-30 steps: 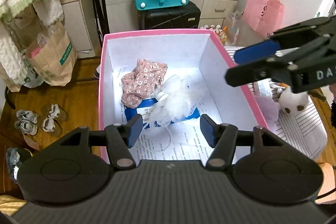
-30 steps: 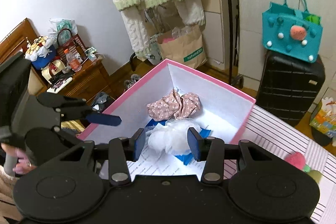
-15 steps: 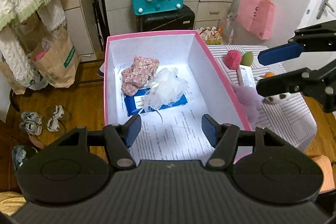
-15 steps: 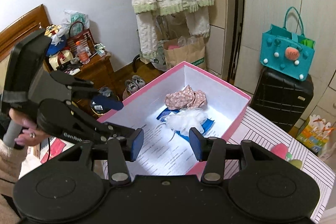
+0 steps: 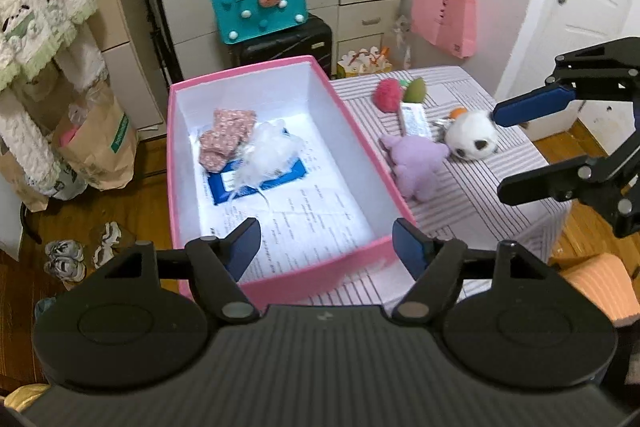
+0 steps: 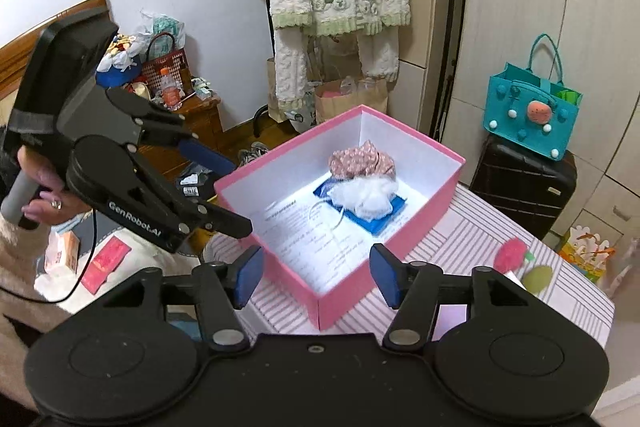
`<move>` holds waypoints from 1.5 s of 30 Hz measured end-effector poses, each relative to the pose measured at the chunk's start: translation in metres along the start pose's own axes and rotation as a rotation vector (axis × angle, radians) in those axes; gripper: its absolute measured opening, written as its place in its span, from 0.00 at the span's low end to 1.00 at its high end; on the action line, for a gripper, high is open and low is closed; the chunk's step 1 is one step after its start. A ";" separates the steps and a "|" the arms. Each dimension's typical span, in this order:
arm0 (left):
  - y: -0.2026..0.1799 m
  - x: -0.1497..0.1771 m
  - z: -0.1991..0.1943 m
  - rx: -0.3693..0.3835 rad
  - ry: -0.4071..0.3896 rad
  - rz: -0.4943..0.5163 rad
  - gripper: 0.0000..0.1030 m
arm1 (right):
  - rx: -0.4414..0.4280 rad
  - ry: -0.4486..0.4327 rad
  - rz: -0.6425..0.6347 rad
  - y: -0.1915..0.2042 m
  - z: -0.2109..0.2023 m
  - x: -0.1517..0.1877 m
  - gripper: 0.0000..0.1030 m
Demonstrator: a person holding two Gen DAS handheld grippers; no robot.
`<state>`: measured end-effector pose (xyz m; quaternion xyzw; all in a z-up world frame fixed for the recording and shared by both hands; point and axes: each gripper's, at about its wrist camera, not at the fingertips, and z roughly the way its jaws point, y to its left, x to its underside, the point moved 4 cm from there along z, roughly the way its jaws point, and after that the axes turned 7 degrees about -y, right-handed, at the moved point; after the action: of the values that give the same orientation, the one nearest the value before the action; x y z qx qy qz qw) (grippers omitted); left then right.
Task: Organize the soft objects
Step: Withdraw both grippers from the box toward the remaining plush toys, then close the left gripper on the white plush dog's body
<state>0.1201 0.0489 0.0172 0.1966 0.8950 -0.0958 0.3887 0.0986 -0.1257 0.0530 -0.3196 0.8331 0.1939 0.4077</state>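
A pink box (image 5: 360,147) (image 6: 400,235) stands on a striped table (image 5: 480,195). In it lie a floral cloth (image 5: 226,139) (image 6: 360,161), a white mesh puff (image 5: 272,151) (image 6: 368,197) and a blue packet (image 5: 296,173). On the table right of the box lie a purple plush (image 5: 414,163), a white panda plush (image 5: 472,141), a red fuzzy toy (image 5: 388,95) (image 6: 510,253) and a green sponge (image 5: 416,90). My left gripper (image 5: 326,245) is open and empty above the box's near end. My right gripper (image 6: 316,269) is open and empty; it also shows at the right of the left wrist view (image 5: 516,153).
A teal bag (image 5: 260,3) sits on a black suitcase (image 5: 288,43) behind the box. A pink bag (image 5: 444,15) hangs by the door. Paper bags (image 5: 100,143) and shoes (image 5: 80,251) are on the floor at left. A cluttered wooden nightstand (image 6: 188,111) stands further left.
Both grippers have pulled back and up from the box, so more of the table and its toys shows. The right gripper has moved to the right, away from the box.
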 end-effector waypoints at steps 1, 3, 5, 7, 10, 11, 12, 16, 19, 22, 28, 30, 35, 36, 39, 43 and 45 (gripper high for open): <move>-0.005 0.002 -0.001 0.005 0.003 0.005 0.71 | 0.002 0.000 -0.001 0.001 -0.003 0.004 0.63; -0.014 0.006 -0.002 0.016 0.005 0.019 0.71 | 0.010 0.002 0.003 0.001 -0.009 0.014 0.64; -0.024 0.010 -0.003 0.032 -0.005 0.039 0.73 | 0.014 -0.007 0.009 0.000 -0.015 0.024 0.65; -0.034 0.013 -0.005 0.050 -0.023 0.047 0.75 | 0.025 -0.011 0.030 -0.002 -0.019 0.035 0.66; -0.048 0.017 -0.002 0.081 -0.033 0.056 0.75 | 0.044 -0.015 0.061 -0.005 -0.026 0.052 0.66; -0.052 0.018 0.000 0.091 -0.033 0.061 0.75 | 0.051 -0.014 0.074 -0.007 -0.028 0.058 0.66; -0.056 0.018 0.002 0.100 -0.034 0.065 0.75 | 0.061 -0.014 0.083 -0.010 -0.029 0.063 0.66; -0.070 0.017 0.013 0.124 -0.067 0.067 0.75 | 0.103 -0.024 0.115 -0.021 -0.032 0.084 0.68; -0.079 0.016 0.025 0.142 -0.107 0.046 0.75 | 0.143 -0.035 0.140 -0.030 -0.030 0.099 0.69; -0.089 0.014 0.039 0.170 -0.129 0.038 0.75 | 0.177 -0.029 0.163 -0.045 -0.024 0.117 0.69; -0.113 0.008 0.067 0.166 -0.156 0.053 0.75 | 0.226 -0.024 0.212 -0.075 -0.015 0.137 0.69; -0.120 0.007 0.078 0.161 -0.155 0.061 0.75 | 0.230 -0.029 0.222 -0.085 -0.012 0.142 0.69; -0.130 -0.002 0.107 0.165 -0.154 0.020 0.75 | 0.268 -0.032 0.234 -0.106 0.002 0.158 0.69; -0.132 -0.004 0.113 0.174 -0.159 0.008 0.75 | 0.283 -0.030 0.233 -0.111 0.006 0.162 0.69; -0.142 -0.008 0.134 0.198 -0.154 -0.020 0.75 | 0.340 -0.033 0.230 -0.129 0.016 0.173 0.69; -0.155 -0.015 0.169 0.234 -0.134 -0.064 0.75 | 0.391 -0.047 0.254 -0.159 0.030 0.184 0.69; -0.161 -0.020 0.184 0.240 -0.137 -0.074 0.75 | 0.398 -0.055 0.251 -0.170 0.038 0.186 0.69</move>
<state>0.1848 -0.1615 -0.0903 0.2016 0.8552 -0.2294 0.4188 0.1507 -0.2959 -0.1291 -0.1212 0.8766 0.0835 0.4581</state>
